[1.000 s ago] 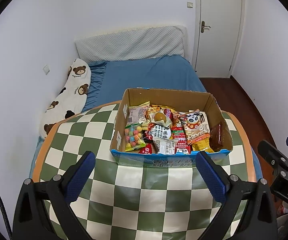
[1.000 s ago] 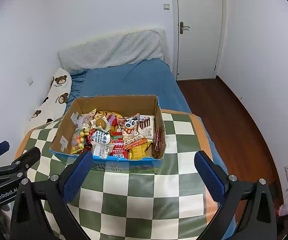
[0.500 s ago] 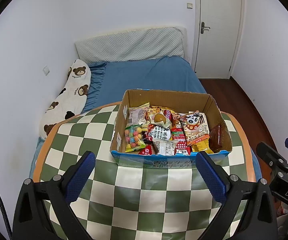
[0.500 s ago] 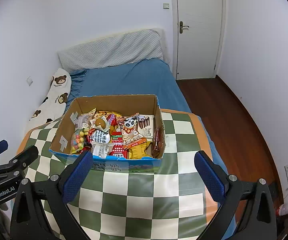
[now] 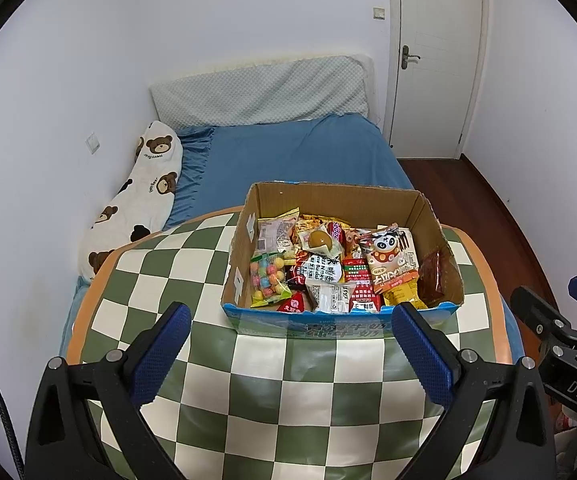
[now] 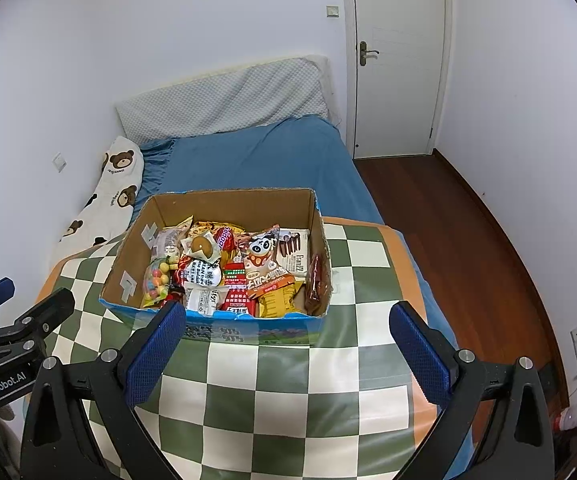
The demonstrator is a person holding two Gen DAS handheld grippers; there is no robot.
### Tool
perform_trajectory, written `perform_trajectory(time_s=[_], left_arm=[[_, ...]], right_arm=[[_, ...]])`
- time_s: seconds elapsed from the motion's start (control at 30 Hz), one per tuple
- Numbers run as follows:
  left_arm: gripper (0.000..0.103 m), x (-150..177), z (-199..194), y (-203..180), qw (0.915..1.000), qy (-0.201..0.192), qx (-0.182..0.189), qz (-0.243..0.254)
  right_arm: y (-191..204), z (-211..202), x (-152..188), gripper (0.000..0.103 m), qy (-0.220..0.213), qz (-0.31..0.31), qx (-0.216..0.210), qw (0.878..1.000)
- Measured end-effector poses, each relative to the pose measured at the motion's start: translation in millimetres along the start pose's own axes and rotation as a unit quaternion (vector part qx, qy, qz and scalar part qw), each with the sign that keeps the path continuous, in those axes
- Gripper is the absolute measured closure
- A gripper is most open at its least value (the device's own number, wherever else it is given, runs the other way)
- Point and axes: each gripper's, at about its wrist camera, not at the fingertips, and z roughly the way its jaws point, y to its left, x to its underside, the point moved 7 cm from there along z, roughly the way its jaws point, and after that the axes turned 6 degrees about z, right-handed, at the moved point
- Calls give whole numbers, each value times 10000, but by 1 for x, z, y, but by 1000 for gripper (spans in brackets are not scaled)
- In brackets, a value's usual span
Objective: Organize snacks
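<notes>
Both tools hang released above a checkered counter, blue pads spread wide and gripping nothing: the left tool [image 5: 290, 338] and the right tool [image 6: 287, 338] sit side by side, just short of a cardboard box [image 5: 432, 220] standing on the green-and-cream cloth of the counter [image 5: 256, 392]. The open box is packed with snacks, among them a bag of coloured candy balls [image 5: 266, 278] against its left wall, a panda-print packet [image 5: 386, 258] toward the right and a dark red packet [image 5: 432, 276] leaning on the right wall. Behind the counter lies a blue-sheeted bed [image 5: 296, 156] with a bear-print pillow [image 5: 144, 196], and a white door [image 6: 398, 60] stands closed.
</notes>
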Motion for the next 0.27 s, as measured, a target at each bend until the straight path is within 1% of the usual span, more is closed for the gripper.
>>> perform_trajectory(time_s=[0.27], left_arm=[[0, -1, -1, 0, 10000, -10, 17, 1]], right_arm=[[0, -2, -1, 0, -14, 7, 36, 10000]])
